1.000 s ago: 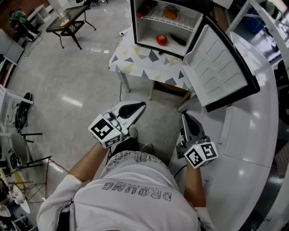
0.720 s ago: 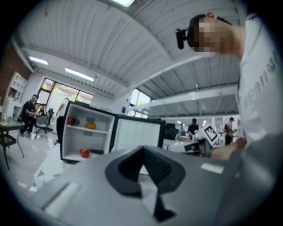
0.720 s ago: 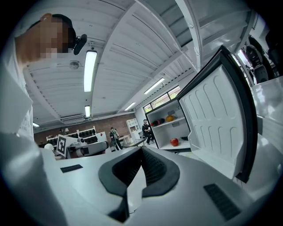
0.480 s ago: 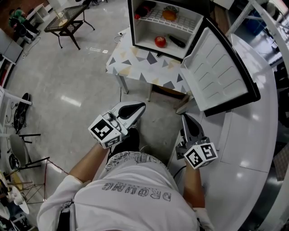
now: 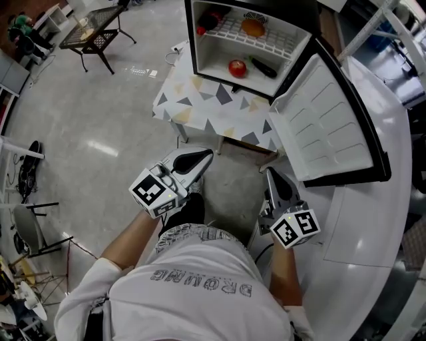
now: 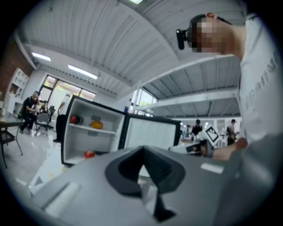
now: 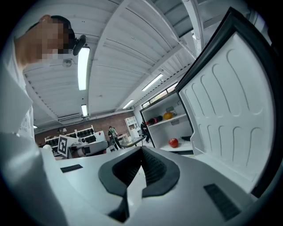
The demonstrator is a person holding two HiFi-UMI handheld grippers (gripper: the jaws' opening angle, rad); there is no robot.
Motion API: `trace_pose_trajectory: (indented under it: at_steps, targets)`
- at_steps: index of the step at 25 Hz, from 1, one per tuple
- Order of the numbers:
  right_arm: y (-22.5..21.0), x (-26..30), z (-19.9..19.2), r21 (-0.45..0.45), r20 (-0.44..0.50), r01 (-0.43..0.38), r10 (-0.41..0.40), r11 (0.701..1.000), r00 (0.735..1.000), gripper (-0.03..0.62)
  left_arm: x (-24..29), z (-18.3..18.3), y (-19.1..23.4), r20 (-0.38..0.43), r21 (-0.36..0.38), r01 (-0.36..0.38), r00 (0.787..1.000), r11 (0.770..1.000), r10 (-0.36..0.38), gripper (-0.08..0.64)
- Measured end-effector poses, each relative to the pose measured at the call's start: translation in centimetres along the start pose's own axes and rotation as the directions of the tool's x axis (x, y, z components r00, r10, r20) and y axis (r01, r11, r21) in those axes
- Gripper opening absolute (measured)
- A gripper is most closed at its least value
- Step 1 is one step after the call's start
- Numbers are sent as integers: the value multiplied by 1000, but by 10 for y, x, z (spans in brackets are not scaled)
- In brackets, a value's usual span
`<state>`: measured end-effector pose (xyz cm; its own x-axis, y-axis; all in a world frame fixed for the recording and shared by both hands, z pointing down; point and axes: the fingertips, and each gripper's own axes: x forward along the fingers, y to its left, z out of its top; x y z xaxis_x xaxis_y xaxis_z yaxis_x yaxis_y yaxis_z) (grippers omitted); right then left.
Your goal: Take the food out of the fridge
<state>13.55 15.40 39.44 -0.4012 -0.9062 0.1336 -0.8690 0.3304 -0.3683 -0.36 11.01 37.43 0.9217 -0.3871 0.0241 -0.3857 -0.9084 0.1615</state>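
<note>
A small fridge (image 5: pixel 200 40) stands open on a table with a triangle-patterned cloth (image 5: pixel 213 110), its door (image 5: pixel 333 120) swung out to the right. Inside, a red apple (image 5: pixel 237 67) and a dark long item (image 5: pixel 263 66) lie on the floor of the fridge. An orange food (image 5: pixel 253 26) and a red-and-dark item (image 5: pixel 208 20) sit on the wire shelf. My left gripper (image 5: pixel 200 160) and right gripper (image 5: pixel 273 174) are both shut and empty, held level well short of the fridge. The apple (image 7: pixel 173 142) and the orange food (image 6: pixel 97 125) show ahead of the jaws.
A white curved counter (image 5: pixel 373 220) runs along the right, under the open door. A black side table (image 5: pixel 93 33) stands at the far left on the grey floor. Chairs and clutter (image 5: pixel 26 200) line the left edge. People stand in the background.
Both grippers and the person have moved toward the fridge; it now sits lower and nearer in the head view. Both jaws stay shut.
</note>
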Motion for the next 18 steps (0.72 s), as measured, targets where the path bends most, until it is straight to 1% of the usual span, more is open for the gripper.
trace_pose_trajectory:
  at_steps: [18]
  targets:
    - [-34,141,30,7,-22,62,-61,998,998,0,44,20,145,-14,-37,48,999,998,-48,6]
